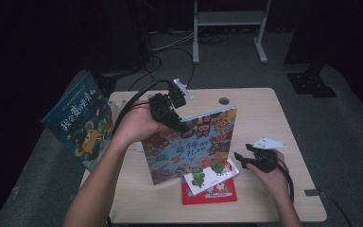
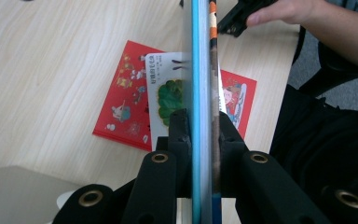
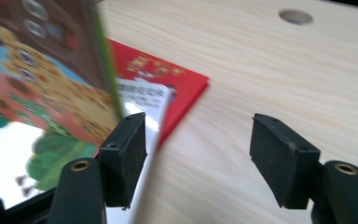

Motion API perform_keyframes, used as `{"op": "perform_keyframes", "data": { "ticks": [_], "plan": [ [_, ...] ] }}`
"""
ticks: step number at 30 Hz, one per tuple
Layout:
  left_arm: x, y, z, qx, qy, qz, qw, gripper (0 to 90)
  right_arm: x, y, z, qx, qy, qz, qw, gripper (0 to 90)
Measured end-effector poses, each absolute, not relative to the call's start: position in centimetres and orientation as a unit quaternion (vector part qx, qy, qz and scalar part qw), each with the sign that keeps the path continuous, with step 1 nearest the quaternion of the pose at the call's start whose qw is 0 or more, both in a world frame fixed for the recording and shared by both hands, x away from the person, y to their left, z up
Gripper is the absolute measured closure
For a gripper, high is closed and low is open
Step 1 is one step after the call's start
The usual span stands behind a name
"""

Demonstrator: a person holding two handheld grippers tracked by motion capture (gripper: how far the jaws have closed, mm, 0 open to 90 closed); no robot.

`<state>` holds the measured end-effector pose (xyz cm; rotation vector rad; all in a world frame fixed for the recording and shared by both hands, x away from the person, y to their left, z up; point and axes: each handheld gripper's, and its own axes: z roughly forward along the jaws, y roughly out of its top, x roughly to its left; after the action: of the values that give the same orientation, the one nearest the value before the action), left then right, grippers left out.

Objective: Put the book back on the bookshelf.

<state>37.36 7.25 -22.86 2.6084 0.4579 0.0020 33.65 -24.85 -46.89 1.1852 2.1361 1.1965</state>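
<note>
Left gripper point(image 1: 182, 125) clamped on the top edge of the patterned book point(image 1: 194, 146), pads pressing both faces, as seen edge-on in the left gripper view point(image 2: 200, 135). Book stood upright on the table point(image 1: 274, 109), lower edge down near the front, leaning slightly, just behind the white book point(image 1: 211, 177) that lies on the red book point(image 1: 210, 194). Right gripper point(image 1: 241, 158) open and empty, jaws apart with bare table between them in the right gripper view point(image 3: 198, 158), poised just beside the lifted book's right edge and the white book's corner. Judged about midway: one book raised off the stack and held, not yet set anywhere; two flat books left to handle, and a blue book point(image 1: 78, 120) propped off the table's left edge, possibly the place where sorted books go, though hard to say. From the high view: whole layout, both hands, blue book, round hole point(image 1: 224, 100) in the tabletop. From the left gripper view: grip itself, book's spine squeezed between pads, red book point(image 2: 126, 102) and white book point(image 2: 168, 98) directly below, plus the other hand point(image 2: 284, 11) beyond. From the right gripper view: closeness of the left pad point(image 3: 126, 154) to the white book point(image 3: 140, 102), touching or not cannot be told; red corner point(image 3: 186, 79) jutting out beneath.
</note>
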Motion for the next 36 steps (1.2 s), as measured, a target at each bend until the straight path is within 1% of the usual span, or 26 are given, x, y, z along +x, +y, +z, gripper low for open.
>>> {"op": "perform_keyframes", "data": {
  "ticks": [5,10,16,18,23,32,36],
  "plan": [
    [37.0,8.4,-22.4,0.951,0.178,0.009,0.251,80.5,34.2,-26.7,-47.8,0.455,0.757,0.417,0.212,35.2],
    [36.6,9.9,-22.0,0.951,0.188,0.013,0.245,80.5,35.3,-27.9,-48.5,0.486,0.75,0.39,0.221,34.5],
    [35.9,12.7,-21.5,0.947,0.208,0.017,0.245,80.5,36.3,-29.0,-49.5,0.515,0.744,0.366,0.217,33.4],
    [35.4,13.8,-21.2,0.945,0.21,0.027,0.248,80.4,36.5,-29.1,-49.8,0.519,0.744,0.36,0.218,32.9],
    [34.1,16.2,-20.3,0.937,0.228,0.042,0.26,80.4,36.7,-29.5,-50.2,0.53,0.738,0.348,0.23,32.0],
    [32.7,21.2,-19.7,0.924,0.268,0.051,0.267,80.4,37.5,-29.9,-50.3,0.541,0.736,0.334,0.235,20.4],
    [32.0,23.2,-19.9,0.919,0.281,0.06,0.269,80.4,37.7,-30.0,-50.3,0.541,0.736,0.332,0.234,18.6]
  ]
}}
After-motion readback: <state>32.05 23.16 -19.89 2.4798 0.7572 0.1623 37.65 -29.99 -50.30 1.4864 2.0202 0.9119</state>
